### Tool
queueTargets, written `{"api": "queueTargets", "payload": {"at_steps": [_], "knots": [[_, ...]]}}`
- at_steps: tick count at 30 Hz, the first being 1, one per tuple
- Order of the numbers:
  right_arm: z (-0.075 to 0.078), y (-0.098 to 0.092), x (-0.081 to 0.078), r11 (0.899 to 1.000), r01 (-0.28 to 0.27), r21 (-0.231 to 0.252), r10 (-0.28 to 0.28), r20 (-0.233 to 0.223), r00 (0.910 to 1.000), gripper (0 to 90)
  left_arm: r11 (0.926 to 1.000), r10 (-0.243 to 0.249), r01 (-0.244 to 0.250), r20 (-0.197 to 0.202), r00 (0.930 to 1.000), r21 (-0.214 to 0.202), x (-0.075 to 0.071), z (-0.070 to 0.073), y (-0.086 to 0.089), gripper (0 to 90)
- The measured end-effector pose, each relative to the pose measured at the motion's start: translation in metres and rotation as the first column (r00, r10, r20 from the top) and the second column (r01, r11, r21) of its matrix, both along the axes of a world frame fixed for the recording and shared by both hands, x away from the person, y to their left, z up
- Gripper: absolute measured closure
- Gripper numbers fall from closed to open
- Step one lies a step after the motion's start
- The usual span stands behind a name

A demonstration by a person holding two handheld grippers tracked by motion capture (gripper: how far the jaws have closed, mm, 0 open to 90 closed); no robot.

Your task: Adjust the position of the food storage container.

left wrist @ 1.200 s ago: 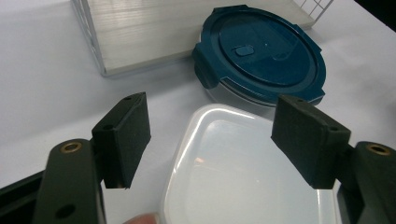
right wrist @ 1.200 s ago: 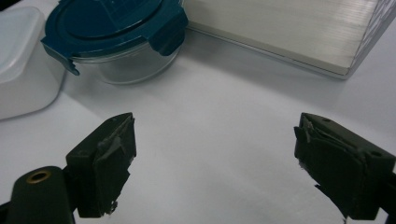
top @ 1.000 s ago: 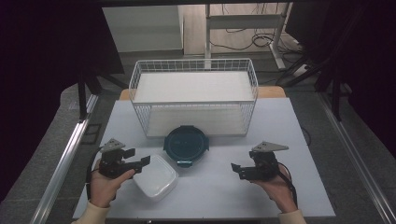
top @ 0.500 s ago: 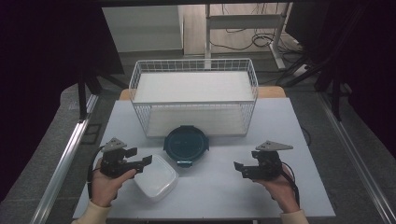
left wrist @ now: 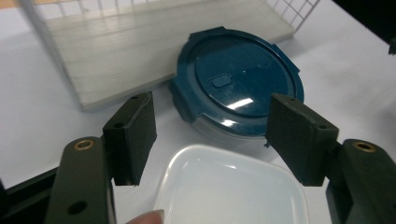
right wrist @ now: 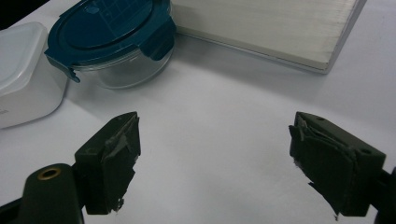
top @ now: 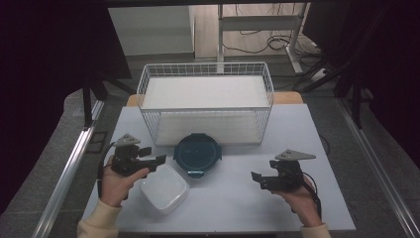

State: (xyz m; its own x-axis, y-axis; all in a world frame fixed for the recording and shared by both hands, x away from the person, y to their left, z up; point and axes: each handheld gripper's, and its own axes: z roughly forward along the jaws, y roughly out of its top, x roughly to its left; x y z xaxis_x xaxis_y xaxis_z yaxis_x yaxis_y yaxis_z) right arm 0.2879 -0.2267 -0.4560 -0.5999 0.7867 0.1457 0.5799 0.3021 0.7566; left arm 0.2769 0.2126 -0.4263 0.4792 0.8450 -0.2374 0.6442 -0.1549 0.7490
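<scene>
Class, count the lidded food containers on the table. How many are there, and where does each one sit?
2. The round glass container with a dark blue lid sits just in front of the wire basket. The white square container sits nearer the person, by the left gripper.

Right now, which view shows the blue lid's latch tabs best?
The right gripper view: the blue lid shows side-on, tabs hanging over the glass bowl. The left gripper view looks down on it; the high view shows it small.
</scene>
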Motion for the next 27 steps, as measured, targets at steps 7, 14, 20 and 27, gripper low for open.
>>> {"api": "queueTargets", "payload": {"at_steps": [7,14,20,27], "knots": [[0.0,-0.002,-0.001,1.0,0.006,-0.003,-0.006,0.0,1.0,16.4,0.9984,-0.03,0.032,-0.042,0.9987,0.047,0.029,-0.003,-0.011,37.2],[-0.005,-0.003,0.0,1.0,0.014,-0.018,-0.014,-0.015,0.9998,16.7,0.998,-0.037,0.041,-0.081,0.9961,0.048,0.047,-0.008,-0.011,47.8],[-0.004,-0.003,-0.003,0.999,0.021,-0.027,-0.02,0.019,0.9996,17.8,0.9954,-0.028,0.036,-0.086,0.9959,0.089,0.057,-0.009,-0.016,63.6],[-0.006,-0.003,-0.003,0.999,0.029,-0.036,-0.028,0.007,0.9996,17.9,0.9946,-0.046,0.056,-0.104,0.9935,0.087,0.069,-0.011,-0.022,81.0]]}}
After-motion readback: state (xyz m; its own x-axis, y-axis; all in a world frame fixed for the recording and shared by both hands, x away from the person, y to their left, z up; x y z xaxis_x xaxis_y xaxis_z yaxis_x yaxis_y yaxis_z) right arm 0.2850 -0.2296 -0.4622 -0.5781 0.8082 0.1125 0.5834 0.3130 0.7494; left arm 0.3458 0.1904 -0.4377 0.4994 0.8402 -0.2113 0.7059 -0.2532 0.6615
